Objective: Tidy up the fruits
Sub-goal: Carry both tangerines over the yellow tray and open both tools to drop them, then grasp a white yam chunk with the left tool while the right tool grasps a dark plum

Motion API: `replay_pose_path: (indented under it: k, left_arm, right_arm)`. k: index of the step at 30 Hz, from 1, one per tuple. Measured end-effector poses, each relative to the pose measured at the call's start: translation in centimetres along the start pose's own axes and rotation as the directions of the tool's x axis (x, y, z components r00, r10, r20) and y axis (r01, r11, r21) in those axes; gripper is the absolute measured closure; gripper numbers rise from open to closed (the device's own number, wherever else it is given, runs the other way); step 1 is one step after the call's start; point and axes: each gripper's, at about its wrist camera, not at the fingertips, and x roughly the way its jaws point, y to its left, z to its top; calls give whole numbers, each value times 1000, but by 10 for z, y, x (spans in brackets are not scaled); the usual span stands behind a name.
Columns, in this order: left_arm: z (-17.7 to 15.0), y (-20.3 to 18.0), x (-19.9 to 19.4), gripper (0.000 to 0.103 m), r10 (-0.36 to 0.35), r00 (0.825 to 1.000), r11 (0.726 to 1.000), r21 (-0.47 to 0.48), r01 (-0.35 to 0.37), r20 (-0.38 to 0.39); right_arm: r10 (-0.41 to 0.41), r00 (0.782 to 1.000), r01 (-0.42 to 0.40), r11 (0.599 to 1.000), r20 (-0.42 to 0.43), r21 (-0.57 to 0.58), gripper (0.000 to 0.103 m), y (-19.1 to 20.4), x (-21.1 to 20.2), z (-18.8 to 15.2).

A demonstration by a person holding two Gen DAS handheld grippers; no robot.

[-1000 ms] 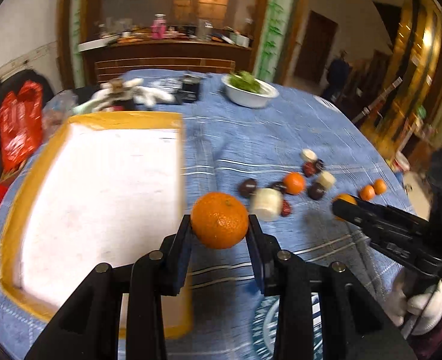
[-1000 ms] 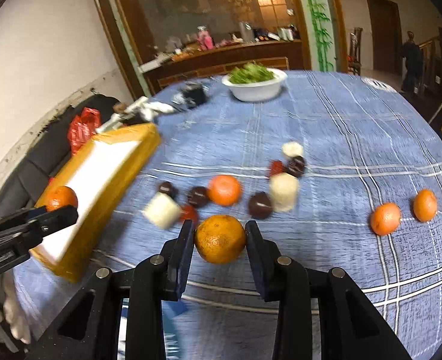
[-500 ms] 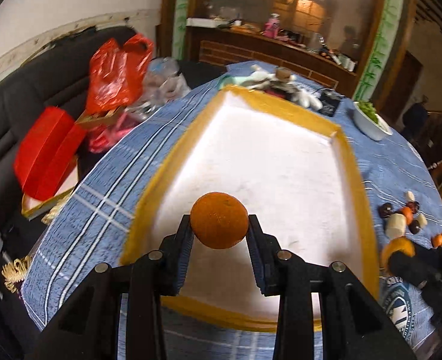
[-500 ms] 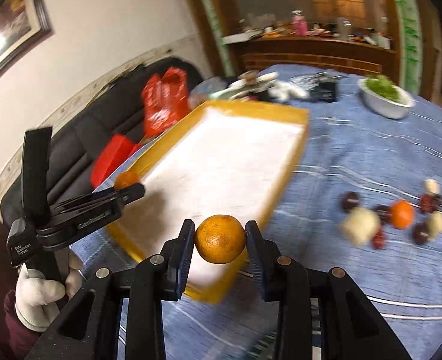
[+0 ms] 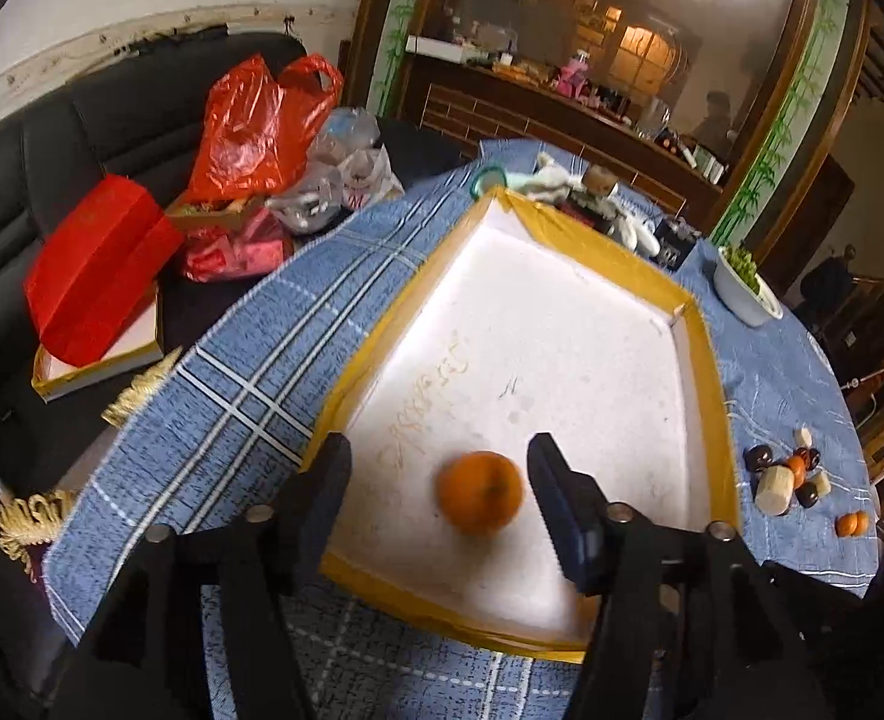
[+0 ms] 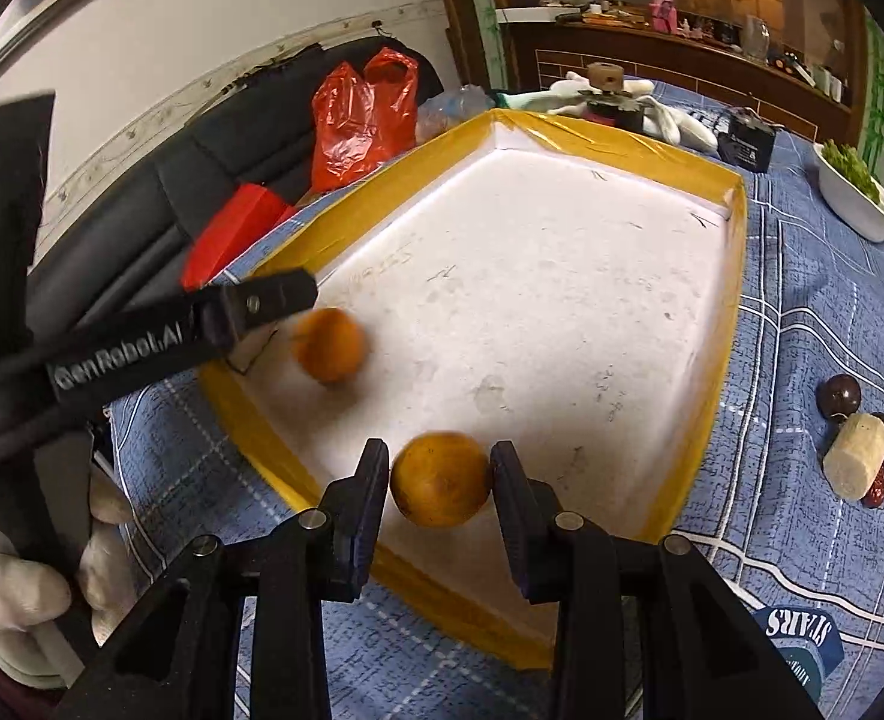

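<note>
While "GenRobot.AI" reads on the left gripper, its just-opening jaws flank a blurred orange in the tray; the right gripper, also opening, seemingly still touches its orange.

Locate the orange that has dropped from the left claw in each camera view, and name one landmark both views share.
Left wrist view: the round orange fruit, blurred, lies low at centre on the white tray floor, between the open left claw's fingers, touching neither.
Right wrist view: same orange sits left of centre, just beyond the left claw's tip.
Shared landmark: the yellow-rimmed white foam tray.
</note>
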Motion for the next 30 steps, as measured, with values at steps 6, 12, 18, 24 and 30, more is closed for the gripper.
replay_pose_path:
  k: [6, 12, 18, 24, 30]
  left_arm:
    - [4, -8, -22, 39, -17, 999, 1000, 14, 16, 39]
    - [4, -27, -42, 33, -37, 997, 998, 44, 34, 69]
    - [-4, -64, -48, 32, -98, 994, 988, 121, 92, 47]
    - [-23, -122, -34, 31, -181, 983, 953, 241, 183, -34]
    - [-47, -178, -10, 31, -233, 960, 907, 321, 272, -154]
  right_arm:
    - [24, 998, -26, 999, 58, 27, 53, -7, -30, -4]
    - [2, 991, -18, 993, 133, 117, 52, -45, -74, -26]
    - [-133, 976, 78, 954, 175, 289, 52, -130, -125, -66]
    - [-253, 953, 154, 879, 167, 450, 52, -207, -154, -91]
    - [-287, 945, 183, 863, 158, 471, 52, -240, -152, -85]
